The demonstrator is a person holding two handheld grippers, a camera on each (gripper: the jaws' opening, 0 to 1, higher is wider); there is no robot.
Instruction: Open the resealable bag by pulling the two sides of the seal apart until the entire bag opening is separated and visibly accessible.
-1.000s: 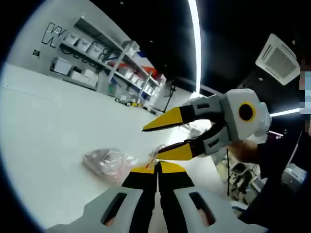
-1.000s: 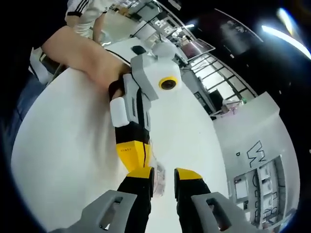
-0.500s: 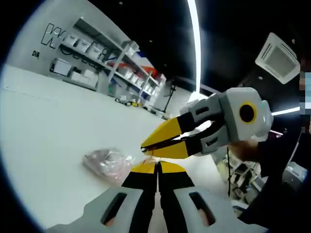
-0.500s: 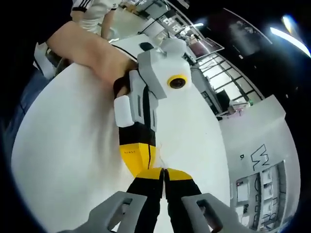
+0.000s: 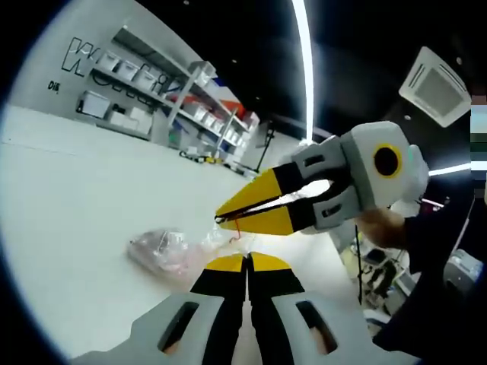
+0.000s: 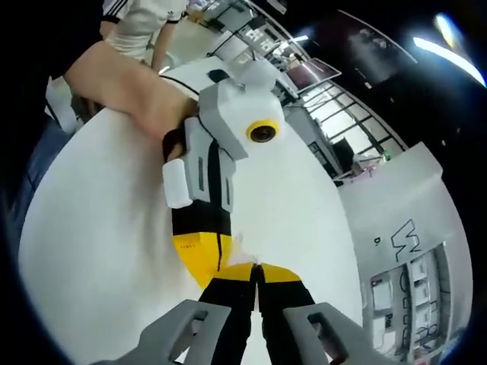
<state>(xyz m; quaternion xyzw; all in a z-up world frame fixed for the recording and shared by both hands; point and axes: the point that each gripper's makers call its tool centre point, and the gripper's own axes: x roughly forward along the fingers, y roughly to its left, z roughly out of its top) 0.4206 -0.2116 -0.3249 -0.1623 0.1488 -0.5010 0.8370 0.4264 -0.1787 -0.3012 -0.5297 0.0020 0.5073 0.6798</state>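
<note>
Both grippers' yellow fingers [image 5: 245, 204] pinch the crinkly (clear plastic) bag [image 5: 169, 252].

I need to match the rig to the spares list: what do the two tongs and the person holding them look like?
Both tongs are alike. The right tongs have tapering yellow tips, black links and a grey-white body with slots and a yellow ring on its side. The left tongs carry small lettering on the yellow and a black band down the white body. Each view's own jaws are black, yellow-capped, on grey slotted arms. The person's sleeve is dark.
</note>
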